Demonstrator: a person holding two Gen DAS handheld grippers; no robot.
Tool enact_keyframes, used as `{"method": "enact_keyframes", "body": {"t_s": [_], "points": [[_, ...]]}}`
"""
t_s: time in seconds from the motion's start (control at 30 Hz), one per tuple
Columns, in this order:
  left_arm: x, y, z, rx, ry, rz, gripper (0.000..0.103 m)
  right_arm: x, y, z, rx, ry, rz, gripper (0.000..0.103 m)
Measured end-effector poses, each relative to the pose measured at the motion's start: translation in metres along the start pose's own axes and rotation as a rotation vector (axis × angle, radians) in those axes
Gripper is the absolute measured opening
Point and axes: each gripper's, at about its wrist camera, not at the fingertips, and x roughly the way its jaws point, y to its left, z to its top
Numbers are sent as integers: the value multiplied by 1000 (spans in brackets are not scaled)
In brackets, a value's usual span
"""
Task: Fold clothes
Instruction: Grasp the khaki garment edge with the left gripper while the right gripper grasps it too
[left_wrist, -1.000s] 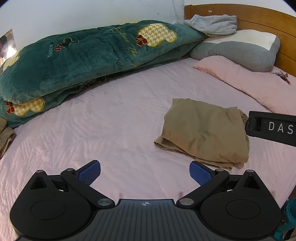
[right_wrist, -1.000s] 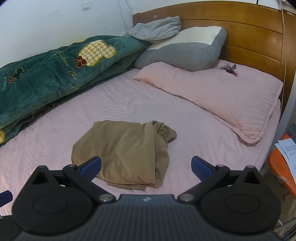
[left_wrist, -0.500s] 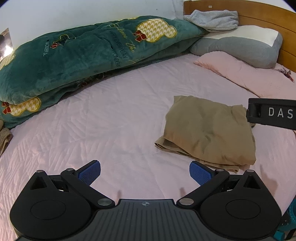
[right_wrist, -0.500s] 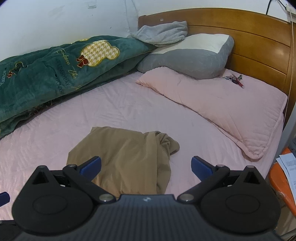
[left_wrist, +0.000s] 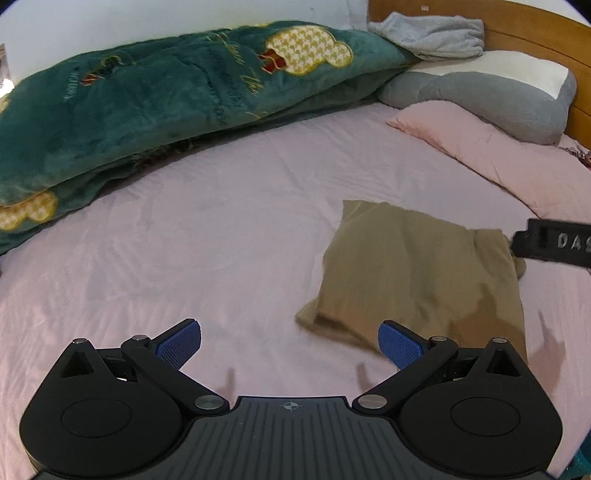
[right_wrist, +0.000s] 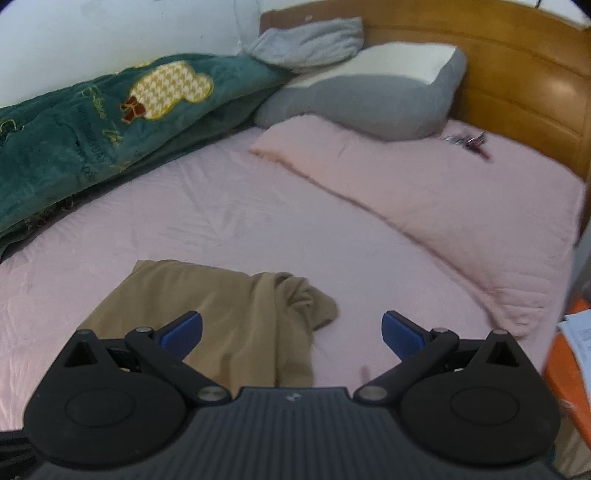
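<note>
A tan garment (left_wrist: 417, 273) lies folded in a rough square on the pink bed sheet (left_wrist: 229, 236), its right edge bunched. In the right wrist view the garment (right_wrist: 221, 317) lies low and left of centre. My left gripper (left_wrist: 289, 341) is open and empty, low over the sheet just left of the garment's near corner. My right gripper (right_wrist: 291, 330) is open and empty, above the garment's near right part. Part of the right gripper's body (left_wrist: 554, 245) shows at the right edge of the left wrist view.
A dark green plush blanket (left_wrist: 166, 103) lies rolled along the far side. A grey pillow (right_wrist: 369, 96) and a pink pillow (right_wrist: 443, 199) lie by the wooden headboard (right_wrist: 517, 74). Keys (right_wrist: 469, 142) rest on the pink pillow. An orange object with papers (right_wrist: 572, 354) sits beyond the bed's right edge.
Both grippers have moved down and forward toward the garment, which now sits lower and closer in both views. Both stay open. The garment has not moved.
</note>
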Motion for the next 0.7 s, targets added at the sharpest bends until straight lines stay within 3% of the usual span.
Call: {"method": "enact_keyframes", "body": {"t_s": [0.2, 0.37, 0.53, 0.6, 0.67, 0.7], "points": [[58, -14, 23, -68, 57, -73, 102, 50, 1, 11, 47, 65, 55, 103], [93, -35, 23, -70, 102, -100, 99, 77, 5, 8, -2, 121, 101, 101], [110, -52, 22, -75, 120, -153, 89, 87, 1, 0, 11, 134, 186, 86], [112, -51, 21, -72, 117, -172, 82, 88, 0, -1, -2, 133, 201, 76], [113, -49, 19, -100, 119, -227, 56, 89, 0, -2, -27, 134, 211, 64], [112, -47, 17, -124, 121, -261, 49, 88, 1, -2, -42, 129, 213, 56]]}}
